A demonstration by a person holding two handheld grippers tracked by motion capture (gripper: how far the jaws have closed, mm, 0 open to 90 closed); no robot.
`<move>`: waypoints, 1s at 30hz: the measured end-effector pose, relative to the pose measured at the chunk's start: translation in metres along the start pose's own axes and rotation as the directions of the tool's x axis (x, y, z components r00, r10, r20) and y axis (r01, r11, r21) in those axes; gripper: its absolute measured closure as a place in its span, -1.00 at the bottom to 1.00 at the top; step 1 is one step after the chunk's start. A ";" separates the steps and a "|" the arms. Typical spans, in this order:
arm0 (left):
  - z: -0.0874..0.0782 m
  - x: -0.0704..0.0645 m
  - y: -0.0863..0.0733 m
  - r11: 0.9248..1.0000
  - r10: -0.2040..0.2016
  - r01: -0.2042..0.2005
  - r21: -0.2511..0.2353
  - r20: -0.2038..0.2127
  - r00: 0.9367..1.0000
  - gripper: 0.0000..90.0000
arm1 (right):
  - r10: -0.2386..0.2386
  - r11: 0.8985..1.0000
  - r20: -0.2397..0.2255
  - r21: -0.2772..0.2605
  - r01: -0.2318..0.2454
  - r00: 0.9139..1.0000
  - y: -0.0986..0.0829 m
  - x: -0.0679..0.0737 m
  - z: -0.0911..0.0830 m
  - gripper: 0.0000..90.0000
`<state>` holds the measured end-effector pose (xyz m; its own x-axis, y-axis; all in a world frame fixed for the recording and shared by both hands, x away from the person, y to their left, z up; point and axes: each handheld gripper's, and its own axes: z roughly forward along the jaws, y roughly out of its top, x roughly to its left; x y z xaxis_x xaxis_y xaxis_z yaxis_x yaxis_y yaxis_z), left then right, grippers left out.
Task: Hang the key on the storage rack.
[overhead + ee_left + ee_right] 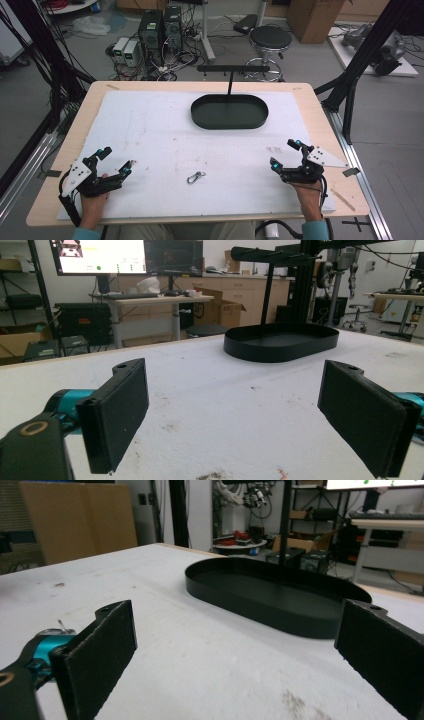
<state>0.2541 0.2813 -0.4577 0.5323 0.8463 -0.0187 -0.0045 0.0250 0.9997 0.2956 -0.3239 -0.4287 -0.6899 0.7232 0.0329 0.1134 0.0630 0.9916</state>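
tray far centre, carabiner near, perhaps

Left gripper: both black jaws stand wide apart above the white table surface, with nothing between them. Beyond, a black oval tray rests on the table, a black post with crossbar rising from it. Monitors stand behind

Nothing readable from where I'm sitting. I'm checking the monitor behind the bench in the left gripper view: it's lit, with coloured blocks and a green dot, but any lettering is too blurred to make out. Right of that monitor, a darker screen, equally unreadable.
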 end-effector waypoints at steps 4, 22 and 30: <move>0.000 0.000 0.000 1.000 -0.001 0.001 0.003 -0.001 1.000 -0.70 | -0.042 0.999 -0.056 0.003 0.043 0.998 0.023 0.009 0.005 -0.94; 0.000 0.000 0.000 1.000 -0.002 0.002 0.003 -0.001 1.000 -0.70 | -0.136 0.974 -0.341 0.126 0.189 0.930 0.078 0.044 0.054 -0.94; 0.000 0.000 0.000 1.000 0.002 -0.002 0.003 -0.001 1.000 -0.70 | -0.145 0.948 -0.421 0.200 0.247 0.895 0.083 0.056 0.081 -0.94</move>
<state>0.2543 0.2811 -0.4576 0.5318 0.8467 -0.0171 -0.0026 0.0218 0.9998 0.3242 -0.2227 -0.3550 -0.9352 0.3487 -0.0612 0.0799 0.3763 0.9231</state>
